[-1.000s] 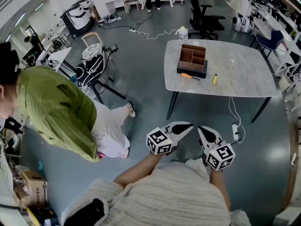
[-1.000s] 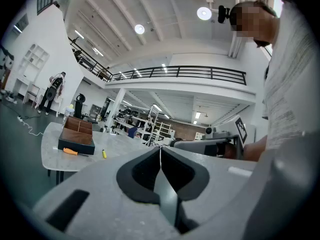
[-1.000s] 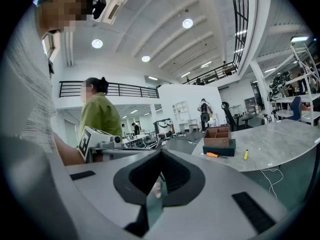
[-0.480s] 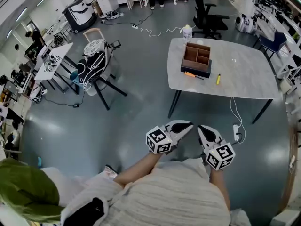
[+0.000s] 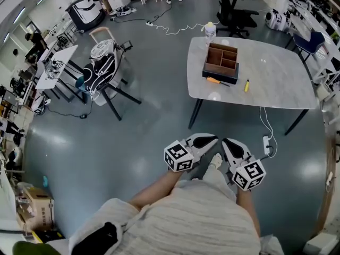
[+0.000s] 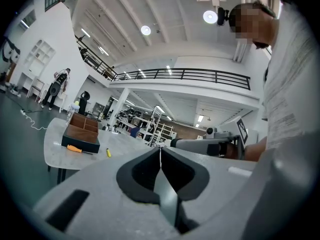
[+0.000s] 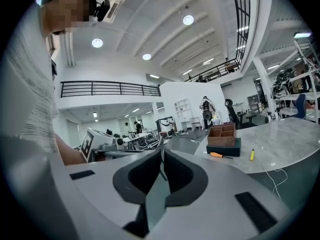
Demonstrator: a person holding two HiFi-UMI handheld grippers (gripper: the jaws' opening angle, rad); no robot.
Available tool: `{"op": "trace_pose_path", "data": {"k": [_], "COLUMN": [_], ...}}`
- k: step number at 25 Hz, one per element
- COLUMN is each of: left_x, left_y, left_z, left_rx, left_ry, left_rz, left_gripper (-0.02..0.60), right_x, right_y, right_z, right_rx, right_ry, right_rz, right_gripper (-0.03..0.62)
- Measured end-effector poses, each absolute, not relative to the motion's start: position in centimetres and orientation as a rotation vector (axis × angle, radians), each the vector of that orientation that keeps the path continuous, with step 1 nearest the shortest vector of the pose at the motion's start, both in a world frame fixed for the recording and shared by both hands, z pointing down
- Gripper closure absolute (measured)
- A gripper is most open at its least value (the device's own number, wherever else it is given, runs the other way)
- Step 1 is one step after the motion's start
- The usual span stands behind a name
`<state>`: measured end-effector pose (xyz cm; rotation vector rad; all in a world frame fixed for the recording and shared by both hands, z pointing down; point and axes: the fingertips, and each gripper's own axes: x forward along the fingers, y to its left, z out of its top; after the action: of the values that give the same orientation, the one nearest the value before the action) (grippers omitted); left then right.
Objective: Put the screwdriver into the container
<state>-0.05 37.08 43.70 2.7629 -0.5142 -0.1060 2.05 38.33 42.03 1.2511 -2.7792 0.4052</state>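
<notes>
An orange-handled screwdriver [image 5: 215,81] lies on the grey marble table [image 5: 276,89], just in front of a wooden divided container [image 5: 221,62] on a dark base. The same screwdriver [image 6: 74,148] and container [image 6: 82,132] show small and far off in the left gripper view, and the screwdriver [image 7: 216,154] and container [image 7: 223,138] likewise in the right gripper view. My left gripper [image 5: 212,139] and right gripper [image 5: 227,143] are held close to my body, well short of the table, both shut and empty.
A small yellow object [image 5: 246,85] lies on the table right of the screwdriver, and a bottle [image 5: 210,32] stands at the table's far left corner. A power strip and cable [image 5: 266,142] lie on the floor by the table. A chair with a bag [image 5: 103,70] stands to the left.
The person in the green top has passed out of the head view at the lower left. The table has drifted slightly in view. Both grippers stay shut in the same place.
</notes>
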Motion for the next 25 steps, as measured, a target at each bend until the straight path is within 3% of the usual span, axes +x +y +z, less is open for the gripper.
{"op": "trace_pose_path", "data": {"k": [25], "left_x": [9.9], "left_y": [12.3], "left_z": [41.1], "left_rx": [2.776], "left_ry": [-0.600], "left_rz": [-0.138], "left_gripper": [0.561], "right_x": [11.3], "right_y": [14.2], "right_z": [39.8], "right_rx": [1.056], "right_ry": [-2.753], "right_rz": [0.193], "right_gripper": [0.580]}}
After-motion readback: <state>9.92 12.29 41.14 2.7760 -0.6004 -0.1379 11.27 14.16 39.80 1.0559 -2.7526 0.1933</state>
